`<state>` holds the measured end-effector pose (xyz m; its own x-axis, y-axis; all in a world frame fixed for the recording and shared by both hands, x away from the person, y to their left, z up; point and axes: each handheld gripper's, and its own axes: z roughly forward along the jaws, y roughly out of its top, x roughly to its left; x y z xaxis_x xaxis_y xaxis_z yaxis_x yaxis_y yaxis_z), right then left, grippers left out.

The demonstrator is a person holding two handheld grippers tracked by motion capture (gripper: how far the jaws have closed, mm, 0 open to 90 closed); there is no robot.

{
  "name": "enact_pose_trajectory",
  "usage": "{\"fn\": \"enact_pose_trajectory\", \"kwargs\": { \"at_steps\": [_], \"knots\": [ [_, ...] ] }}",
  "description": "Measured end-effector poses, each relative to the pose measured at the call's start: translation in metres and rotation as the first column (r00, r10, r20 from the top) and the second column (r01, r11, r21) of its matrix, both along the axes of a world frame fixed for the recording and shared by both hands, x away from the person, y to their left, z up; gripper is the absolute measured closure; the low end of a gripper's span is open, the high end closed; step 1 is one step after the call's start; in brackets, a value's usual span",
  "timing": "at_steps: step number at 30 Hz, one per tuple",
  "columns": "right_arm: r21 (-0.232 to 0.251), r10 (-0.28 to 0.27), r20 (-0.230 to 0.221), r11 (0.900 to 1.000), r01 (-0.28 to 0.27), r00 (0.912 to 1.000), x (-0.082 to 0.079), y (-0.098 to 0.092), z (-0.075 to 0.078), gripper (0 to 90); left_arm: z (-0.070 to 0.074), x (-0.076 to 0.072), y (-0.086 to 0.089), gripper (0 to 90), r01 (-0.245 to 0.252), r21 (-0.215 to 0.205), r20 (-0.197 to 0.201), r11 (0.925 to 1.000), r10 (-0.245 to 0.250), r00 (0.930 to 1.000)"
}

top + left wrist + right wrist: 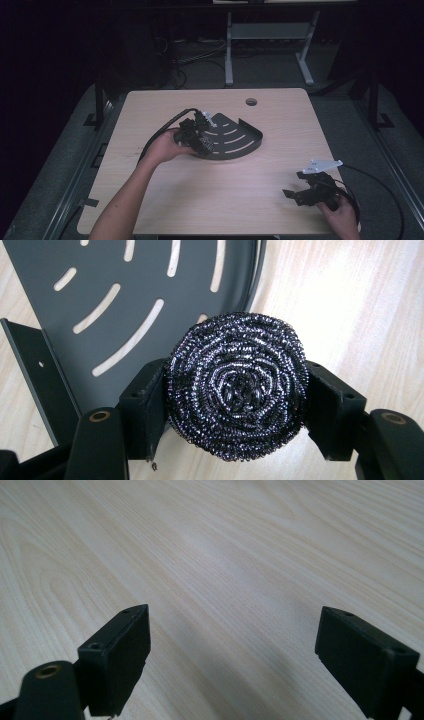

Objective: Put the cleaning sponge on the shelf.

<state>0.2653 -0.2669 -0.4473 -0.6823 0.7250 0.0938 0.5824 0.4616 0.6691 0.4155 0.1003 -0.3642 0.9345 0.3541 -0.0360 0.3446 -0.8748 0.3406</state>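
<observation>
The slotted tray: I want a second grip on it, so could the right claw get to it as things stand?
Probably yes. The right claw is open with nothing in it, and bare table lies between it and the slotted tray. The left claw holds a steel scourer at the tray's near-left side.

No legible text, label, brand, number or sign was found in any view. Surfaces checked: the dark slotted tray (60, 305), the steel-wool scourer (237, 385), the pale wood tabletop (225, 555). All were unmarked as far as could be read; the high view was too dim and coarse to resolve small print.
</observation>
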Motion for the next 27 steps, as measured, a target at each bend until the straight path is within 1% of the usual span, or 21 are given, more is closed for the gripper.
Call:
{"fn": "enact_pose_trajectory", "kwargs": {
  "at_steps": [2, 4, 8, 12, 16, 21, 24, 27],
  "knots": [
    [0.001, -0.004, -0.005, 1.000, 0.004, 1.0000, 0.000, 0.000, 0.000, 14.2, 0.001, 0.002, -0.002, 33.2, 0.006, -0.001, 0.000, 1.0000, -0.006, 1.0000],
    [0.002, -0.004, -0.002, 1.000, 0.004, 1.0000, -0.001, 0.000, 0.000, 14.2, 0.002, 0.004, -0.004, 33.2, 0.004, -0.008, 0.007, 1.0000, -0.004, 1.0000],
    [0.003, -0.003, -0.003, 1.000, 0.003, 1.0000, -0.001, -0.001, 0.000, 14.2, 0.003, 0.009, -0.008, 33.2, 0.001, -0.008, 0.005, 1.0000, -0.001, 1.0000],
    [0.003, -0.004, -0.002, 1.000, 0.004, 1.0000, -0.001, -0.002, 0.000, 14.2, 0.000, 0.014, -0.009, 33.2, -0.009, -0.021, -0.003, 0.9997, 0.009, 1.0000],
    [0.002, 0.000, -0.001, 1.000, 0.000, 1.0000, 0.000, -0.001, 0.000, 14.2, -0.002, 0.019, -0.010, 33.2, -0.015, -0.025, -0.014, 0.9996, 0.015, 0.9998],
    [0.004, -0.003, -0.002, 1.000, 0.003, 1.0000, 0.000, -0.001, 0.000, 14.2, -0.005, 0.025, -0.012, 33.2, -0.020, -0.018, -0.021, 0.9996, 0.019, 0.9996],
    [0.005, -0.002, -0.003, 1.000, 0.002, 1.0000, 0.000, -0.001, -0.001, 14.2, -0.005, 0.027, -0.014, 33.2, -0.018, -0.017, -0.016, 0.9997, 0.018, 0.9997],
    [0.005, -0.002, -0.003, 1.000, 0.002, 1.0000, 0.000, -0.001, -0.001, 14.2, -0.004, 0.031, -0.020, 33.2, -0.016, -0.016, -0.014, 0.9998, 0.016, 0.9998]
  ]
}}
